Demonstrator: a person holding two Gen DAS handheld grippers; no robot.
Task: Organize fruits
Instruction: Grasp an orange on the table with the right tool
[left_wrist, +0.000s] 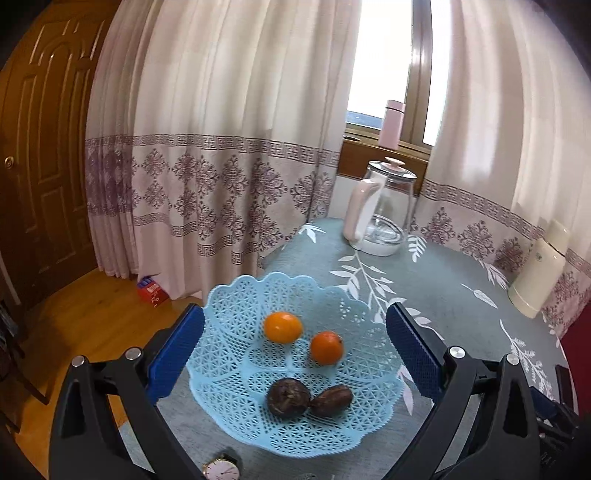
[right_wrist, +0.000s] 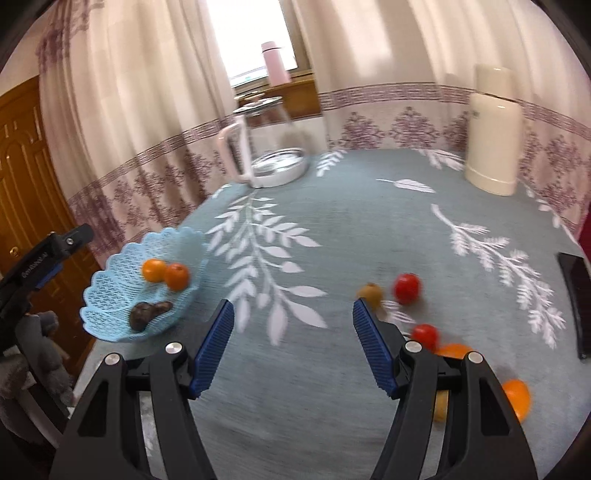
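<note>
A light blue lattice basket (left_wrist: 236, 295) (right_wrist: 110, 288) sits near the table's left edge. It holds two oranges (left_wrist: 283, 326) (left_wrist: 326, 347) and two dark brown fruits (left_wrist: 288, 397) (left_wrist: 330, 401). My left gripper (left_wrist: 295, 350) hovers open over the basket with nothing between its fingers. My right gripper (right_wrist: 293, 343) is open and empty above the tablecloth. To its right lie loose fruits: a brownish-green one (right_wrist: 370, 294), two red ones (right_wrist: 407, 287) (right_wrist: 426, 335) and oranges (right_wrist: 517, 398) (right_wrist: 454, 350), partly hidden behind the right finger.
A glass kettle with pink handle (left_wrist: 380, 210) (right_wrist: 266, 147) and a cream thermos (left_wrist: 539, 269) (right_wrist: 493, 133) stand at the back of the table. A wristwatch (left_wrist: 221, 469) lies by the basket. A dark phone (right_wrist: 578, 302) lies at the right edge. Curtains hang behind.
</note>
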